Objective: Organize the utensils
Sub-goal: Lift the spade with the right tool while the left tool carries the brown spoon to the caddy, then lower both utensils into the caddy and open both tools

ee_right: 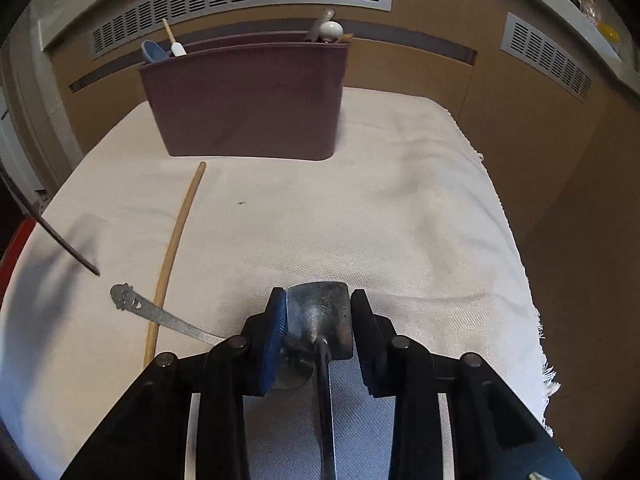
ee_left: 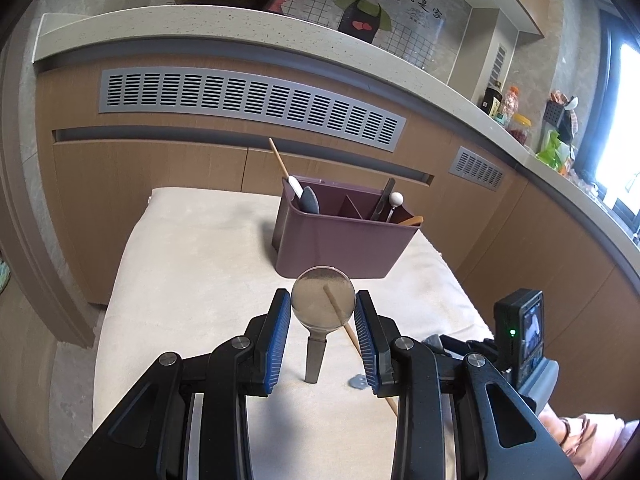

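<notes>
**Both wrist views, utensils in hand.** My left hand-held gripper stands narrow, its blue pads bearing on opposite edges of the bowl of a round metal spoon. The spoon's handle hangs back toward the camera, clear of the cloth-covered surface.

My right hand-held gripper is likewise narrow. It is closed on the flat, square-fronted head of a metal scoop, whose stem runs back between the jaws.

Both pieces look stiff, light and polished, so I judge them slippery. A hold on a curved bowl rim could let the spoon swivel, and the flat scoop head seems the surer purchase.

2 items lie loose on the cloth:
- A wooden chopstick, rigid and thin, lies left of the right jaws. It is probably best pinched mid-length.
- A small metal spoon with a face-shaped handle end lies with its bowl under the right jaws.

The purple organizer stands ahead of both grippers, well apart, with utensils already in its left and right compartments.
</notes>
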